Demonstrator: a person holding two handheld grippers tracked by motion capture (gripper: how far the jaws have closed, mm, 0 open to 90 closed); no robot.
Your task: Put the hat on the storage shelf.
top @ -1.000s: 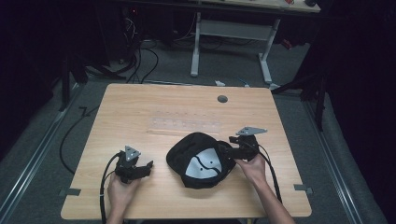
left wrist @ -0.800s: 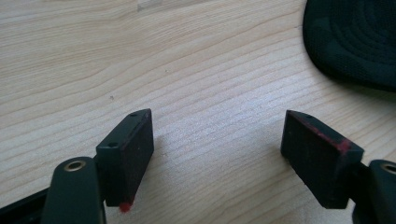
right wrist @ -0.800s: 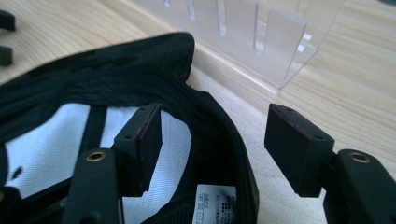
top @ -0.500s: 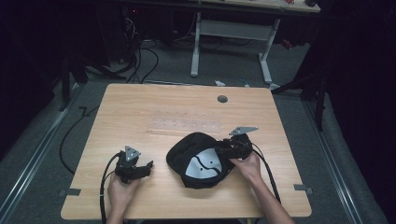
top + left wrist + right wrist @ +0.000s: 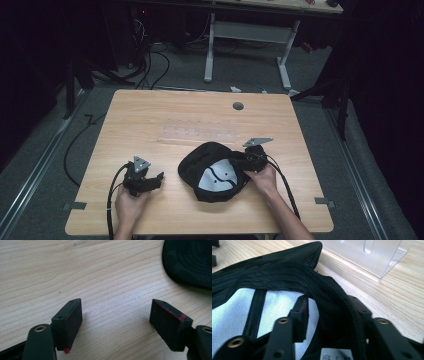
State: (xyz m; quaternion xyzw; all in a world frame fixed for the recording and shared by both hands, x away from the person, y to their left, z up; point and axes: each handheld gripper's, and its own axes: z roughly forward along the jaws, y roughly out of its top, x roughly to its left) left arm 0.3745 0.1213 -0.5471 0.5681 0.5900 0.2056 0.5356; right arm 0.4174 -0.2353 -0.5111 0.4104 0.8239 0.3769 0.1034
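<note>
A black cap lies upside down on the wooden table, its white mesh lining facing up. My right gripper is at the cap's right rim. In the right gripper view its jaws straddle the rim band, one inside over the lining and one outside. They stand partly open, with a sliver of lining showing beside the inner jaw. My left gripper rests near the front left of the table, open, with bare wood between its jaws. The cap's edge lies off to its right.
A clear acrylic rack lies flat behind the cap, and it is close by in the right gripper view. A round grommet sits near the table's far edge. Cables trail from both grippers toward the front edge.
My right gripper has moved left onto the cap's rim, so its jaws now straddle the band. The left gripper has stayed still.
</note>
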